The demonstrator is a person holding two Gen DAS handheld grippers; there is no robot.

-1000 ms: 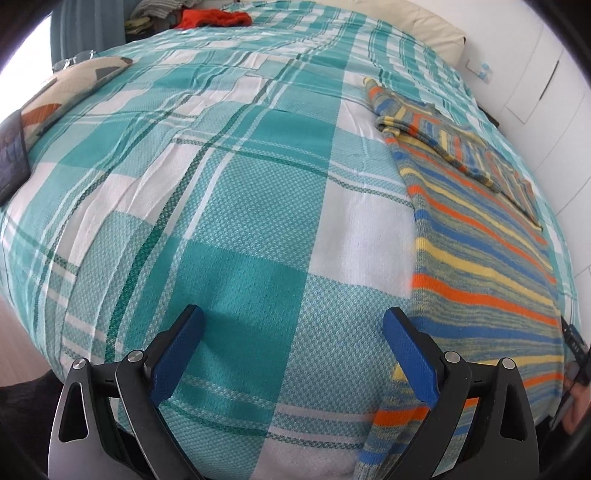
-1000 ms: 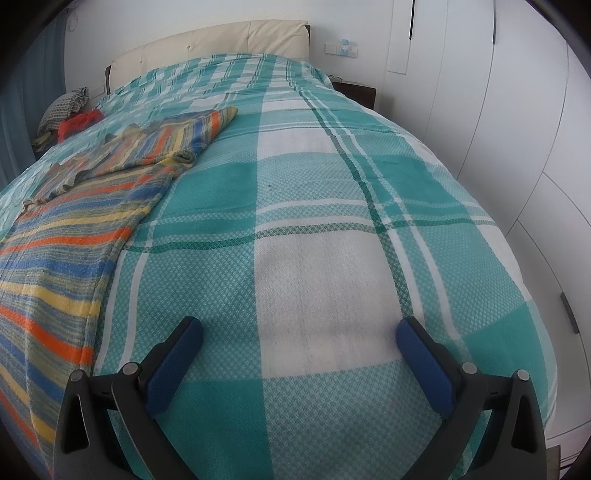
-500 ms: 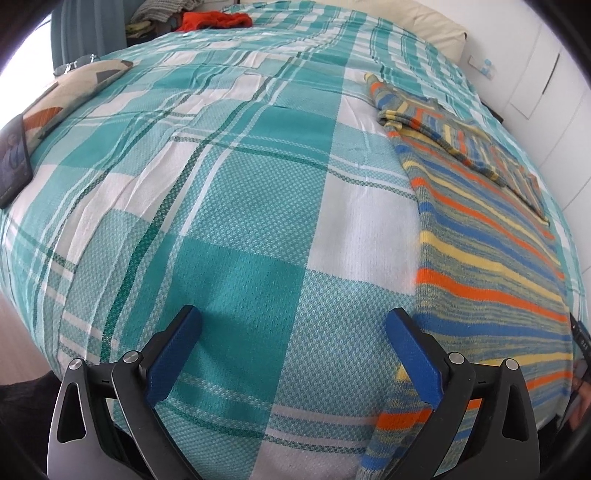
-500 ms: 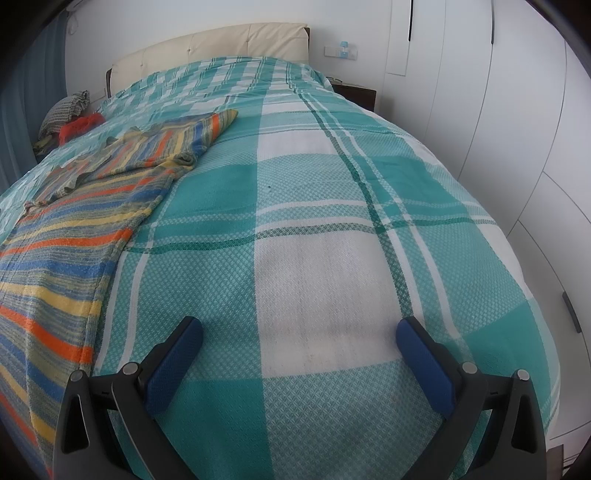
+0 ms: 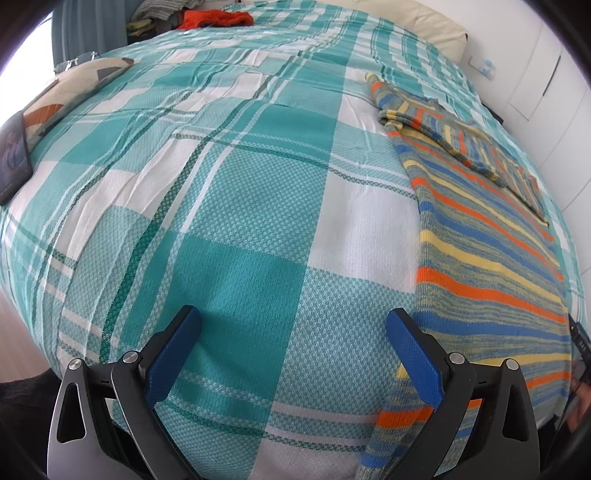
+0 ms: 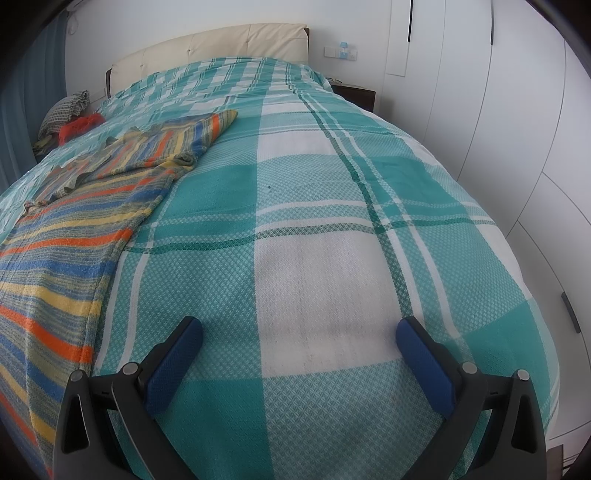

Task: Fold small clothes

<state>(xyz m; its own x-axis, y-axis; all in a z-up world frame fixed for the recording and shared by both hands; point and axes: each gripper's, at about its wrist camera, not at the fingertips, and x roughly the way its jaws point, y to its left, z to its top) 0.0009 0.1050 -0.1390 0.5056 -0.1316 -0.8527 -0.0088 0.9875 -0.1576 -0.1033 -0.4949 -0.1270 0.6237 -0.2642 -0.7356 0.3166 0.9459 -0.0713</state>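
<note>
A striped knit garment (image 5: 480, 254) in blue, orange, yellow and grey lies flat on the teal plaid bedspread (image 5: 240, 206), its far part folded over on itself. In the left wrist view it lies to the right of my left gripper (image 5: 293, 321), which is open and empty over the bedspread; its right finger (image 5: 413, 350) is at the garment's edge. In the right wrist view the garment (image 6: 66, 240) lies at the left. My right gripper (image 6: 299, 328) is open and empty above bare bedspread (image 6: 332, 206), to the garment's right.
A red cloth (image 5: 212, 18) and other clothes lie at the far end of the bed. A patterned cushion (image 5: 70, 88) and a dark flat object (image 5: 13, 155) are at the left edge. White wardrobe doors (image 6: 517, 110) stand to the right, a cream headboard (image 6: 221, 44) behind.
The left gripper has drifted slightly left, away from the garment's edge. The right gripper has barely moved. Both stay open.
</note>
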